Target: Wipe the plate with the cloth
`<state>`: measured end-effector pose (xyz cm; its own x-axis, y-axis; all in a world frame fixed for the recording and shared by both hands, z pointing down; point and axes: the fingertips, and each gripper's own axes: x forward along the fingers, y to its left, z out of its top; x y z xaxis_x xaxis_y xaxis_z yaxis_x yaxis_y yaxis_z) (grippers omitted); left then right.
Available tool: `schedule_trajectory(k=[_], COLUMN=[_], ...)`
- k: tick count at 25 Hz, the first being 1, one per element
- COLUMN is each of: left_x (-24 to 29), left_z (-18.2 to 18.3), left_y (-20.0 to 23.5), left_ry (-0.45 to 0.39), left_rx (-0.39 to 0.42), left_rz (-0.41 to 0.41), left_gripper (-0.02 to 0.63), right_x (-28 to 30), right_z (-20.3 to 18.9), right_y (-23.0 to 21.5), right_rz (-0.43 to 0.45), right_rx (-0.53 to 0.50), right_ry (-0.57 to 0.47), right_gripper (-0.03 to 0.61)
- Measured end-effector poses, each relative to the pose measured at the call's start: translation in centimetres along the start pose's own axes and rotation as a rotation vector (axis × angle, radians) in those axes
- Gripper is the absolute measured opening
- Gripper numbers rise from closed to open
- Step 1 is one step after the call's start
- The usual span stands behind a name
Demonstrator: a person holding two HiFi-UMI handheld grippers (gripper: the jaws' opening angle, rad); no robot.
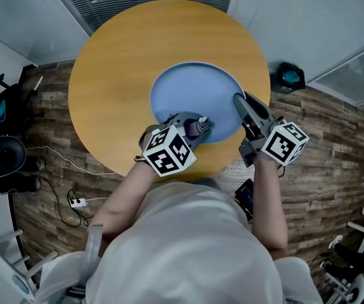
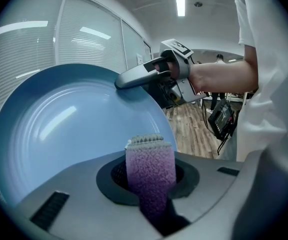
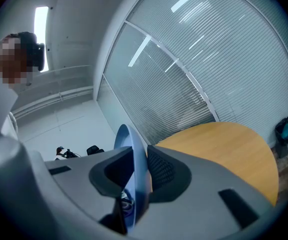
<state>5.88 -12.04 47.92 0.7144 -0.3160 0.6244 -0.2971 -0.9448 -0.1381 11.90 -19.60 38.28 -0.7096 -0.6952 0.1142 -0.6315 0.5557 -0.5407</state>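
Note:
A large light-blue plate (image 1: pixel 194 97) is held tilted above the round wooden table (image 1: pixel 118 75). My right gripper (image 1: pixel 242 106) is shut on the plate's right rim; in the right gripper view the plate (image 3: pixel 131 154) runs edge-on between the jaws. My left gripper (image 1: pixel 197 126) is shut on a folded purple cloth (image 1: pixel 202 124) at the plate's near edge. In the left gripper view the cloth (image 2: pixel 150 166) sticks up from the jaws against the plate's face (image 2: pixel 68 124), and the right gripper (image 2: pixel 133 78) grips the rim beyond it.
Wood-plank floor surrounds the table. A dark bin (image 1: pixel 287 77) stands to the right of the table, cables and a power strip (image 1: pixel 77 202) lie on the floor at the left, and a dark chair (image 1: pixel 1 157) is at the far left. Blinds line the walls behind.

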Motion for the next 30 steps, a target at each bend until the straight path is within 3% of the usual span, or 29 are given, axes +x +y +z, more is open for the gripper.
schedule_trajectory(k=[9, 17, 30], left_x=[0.7, 1.2, 0.9], left_z=[1.1, 1.5, 3.5], left_y=[-2.0, -2.8, -3.0], left_ry=[-0.033, -0.031, -0.099], left_rx=[-0.045, -0.052, -0.079], left_rz=[-0.068, -0.091, -0.118], left_gripper=[0.075, 0.075, 0.077], right_x=[0.5, 1.1, 1.8], right_z=[-0.2, -0.8, -2.4], right_y=[1.2, 1.8, 1.8], right_rz=[0.030, 0.046, 0.053], right_rx=[0.004, 0.002, 0.014], right_ry=[0.004, 0.025, 0.063], right_gripper=[0.077, 0.078, 0.077])
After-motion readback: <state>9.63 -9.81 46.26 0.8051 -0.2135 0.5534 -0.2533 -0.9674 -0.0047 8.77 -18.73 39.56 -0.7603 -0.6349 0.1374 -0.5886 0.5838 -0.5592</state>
